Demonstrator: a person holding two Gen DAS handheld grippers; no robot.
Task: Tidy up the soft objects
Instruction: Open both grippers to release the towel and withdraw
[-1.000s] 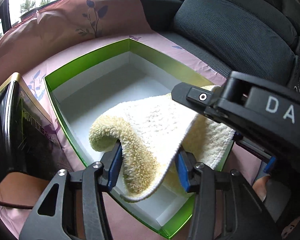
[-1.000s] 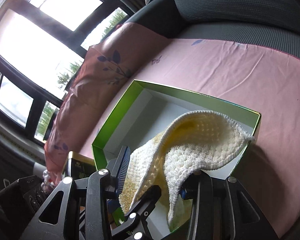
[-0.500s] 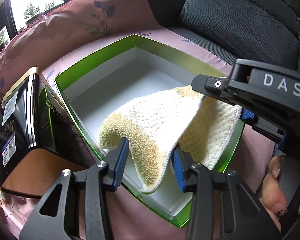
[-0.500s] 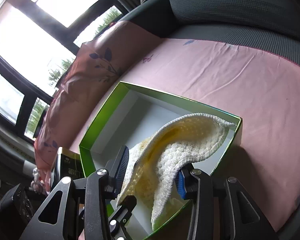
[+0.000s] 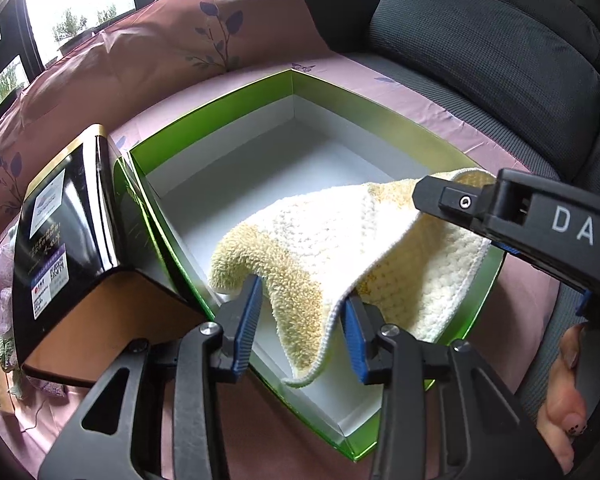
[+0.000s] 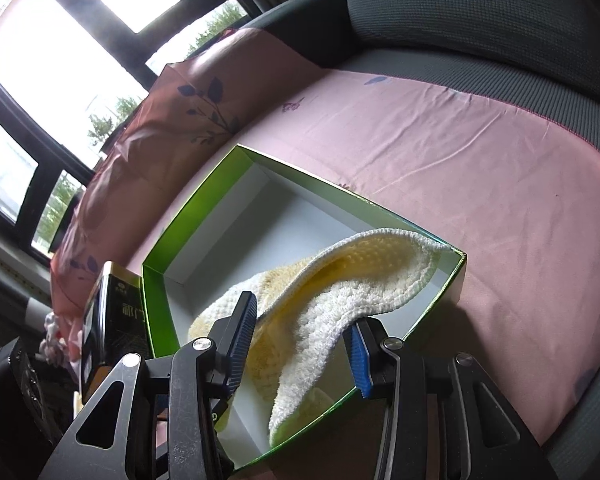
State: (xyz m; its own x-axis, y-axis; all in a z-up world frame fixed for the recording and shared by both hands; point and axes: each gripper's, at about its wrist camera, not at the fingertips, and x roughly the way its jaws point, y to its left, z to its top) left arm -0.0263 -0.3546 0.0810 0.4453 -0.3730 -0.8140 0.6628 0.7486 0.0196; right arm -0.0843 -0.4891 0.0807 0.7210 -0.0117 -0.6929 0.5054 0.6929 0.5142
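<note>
A cream and pale yellow knitted cloth [image 5: 320, 236] hangs over the near right corner of an open green box [image 5: 220, 120] with a white inside. My left gripper [image 5: 300, 320] is closing on a hanging fold of it, and both blue pads touch the fabric. In the left wrist view a finger of my right gripper [image 5: 460, 200] reaches in from the right over the cloth's far corner. In the right wrist view the cloth [image 6: 360, 280] runs between the pads of my right gripper [image 6: 300, 344], which is shut on its edge above the box [image 6: 188, 232].
A glossy black box [image 5: 60, 232] stands against the green box's left wall, also seen as the black box [image 6: 112, 320]. Everything rests on a pink sheet [image 6: 460, 160] over a dark grey sofa with a back cushion [image 5: 480, 60]. A hand [image 5: 564, 400] shows at the right edge.
The left jaws have narrowed onto the cloth's fold. The left view has shifted, bringing the black box further into the picture. The cloth now lies lower over the box's corner.
</note>
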